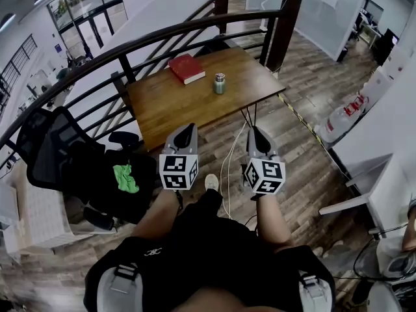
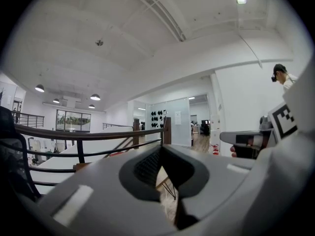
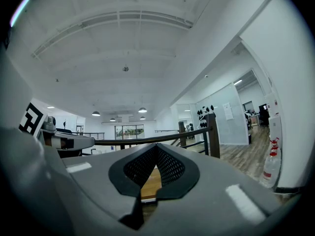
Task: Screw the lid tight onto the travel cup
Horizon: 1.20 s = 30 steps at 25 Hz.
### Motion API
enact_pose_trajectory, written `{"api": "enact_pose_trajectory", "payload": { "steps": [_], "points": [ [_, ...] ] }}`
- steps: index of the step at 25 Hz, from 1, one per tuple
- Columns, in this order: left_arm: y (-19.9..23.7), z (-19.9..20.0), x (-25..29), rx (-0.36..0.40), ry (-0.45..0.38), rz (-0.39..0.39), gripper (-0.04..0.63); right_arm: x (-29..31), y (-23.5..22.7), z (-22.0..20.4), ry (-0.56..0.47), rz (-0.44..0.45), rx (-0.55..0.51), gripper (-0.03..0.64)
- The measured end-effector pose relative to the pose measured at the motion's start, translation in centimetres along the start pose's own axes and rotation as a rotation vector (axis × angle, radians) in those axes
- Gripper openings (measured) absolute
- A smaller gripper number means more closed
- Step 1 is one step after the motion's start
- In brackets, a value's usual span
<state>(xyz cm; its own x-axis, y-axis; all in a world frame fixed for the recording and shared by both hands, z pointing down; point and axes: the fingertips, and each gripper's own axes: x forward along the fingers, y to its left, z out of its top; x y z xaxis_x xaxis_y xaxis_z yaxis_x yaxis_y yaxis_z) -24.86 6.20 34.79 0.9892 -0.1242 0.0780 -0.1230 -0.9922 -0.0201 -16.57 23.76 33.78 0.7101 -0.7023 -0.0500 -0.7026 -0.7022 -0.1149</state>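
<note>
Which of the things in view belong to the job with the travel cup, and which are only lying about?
For the job: small silver metal travel cup on the brown wooden table; left claw and right claw, both shut, empty.

Lying about: red hardcover book on that table; black mesh office chair; crumpled green cloth.

Cup (image 1: 220, 83) right of book (image 1: 186, 68) (tabletop)

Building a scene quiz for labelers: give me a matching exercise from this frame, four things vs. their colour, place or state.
1 book
2 cup
3 cloth
4 left gripper

A green, on the chair
B shut, empty
C red, flat on the table
D upright, right of the book

Pairs: 1-C, 2-D, 3-A, 4-B
</note>
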Motion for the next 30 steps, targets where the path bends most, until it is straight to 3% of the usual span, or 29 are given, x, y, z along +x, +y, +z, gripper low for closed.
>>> {"api": "enact_pose_trajectory", "payload": {
  "steps": [7, 16, 30],
  "points": [
    [1.2, -1.0, 5.0, -0.012, 0.008, 0.004, 0.052, 4.6, -2.0, -0.8, -0.003, 0.012, -0.005, -0.002],
    [2.8, -1.7, 16.0, -0.022, 0.020, -0.010, 0.052, 13.7, -7.1, -1.7, 0.001, 0.008, -0.022, 0.000],
    [9.7, -1.1, 36.8, -0.040, 0.069, 0.024, 0.053, 34.9, -14.8, -1.6, 0.047, 0.066, -0.036, -0.001]
  ]
}}
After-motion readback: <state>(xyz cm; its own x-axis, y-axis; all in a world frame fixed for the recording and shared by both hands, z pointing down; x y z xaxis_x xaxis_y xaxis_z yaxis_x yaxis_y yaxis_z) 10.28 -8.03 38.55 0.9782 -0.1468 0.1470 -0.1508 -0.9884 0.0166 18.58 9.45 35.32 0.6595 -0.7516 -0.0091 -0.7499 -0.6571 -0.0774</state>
